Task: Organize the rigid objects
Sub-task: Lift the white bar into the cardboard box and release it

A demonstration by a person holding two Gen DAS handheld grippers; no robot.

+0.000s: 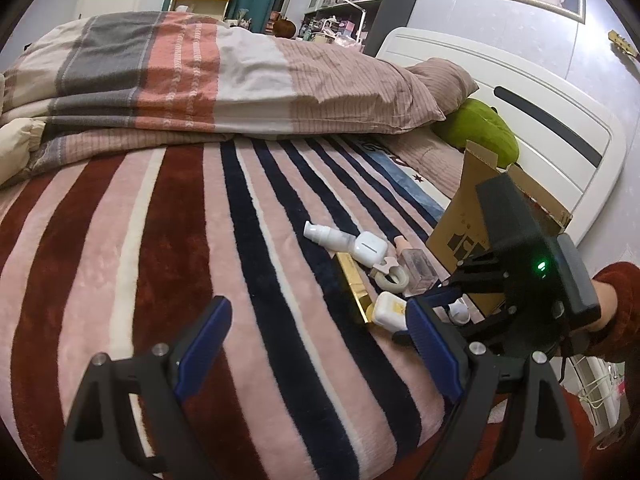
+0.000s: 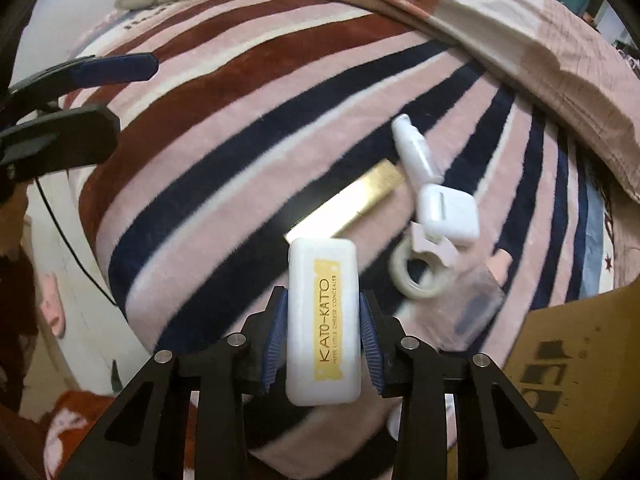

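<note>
Concealer case [image 2: 322, 320] sits between your right gripper [image 2: 323, 334] pads, squeezed over the striped blanket [image 2: 224, 160]; you're mid-pickup. Next, carry it to the cardboard box [image 2: 576, 360] beside you. Your left gripper [image 1: 316, 344] hangs wide, empty.

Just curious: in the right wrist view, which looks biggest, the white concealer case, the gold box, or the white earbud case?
1. Concealer case, though it is nearest the camera.
2. Gold box.
3. Earbud case.

The blanket [image 2: 248, 128] has pink, maroon, navy and white stripes. The concealer case [image 2: 322, 320] is white with a yellow label; the box [image 2: 580, 360] is brown.
</note>
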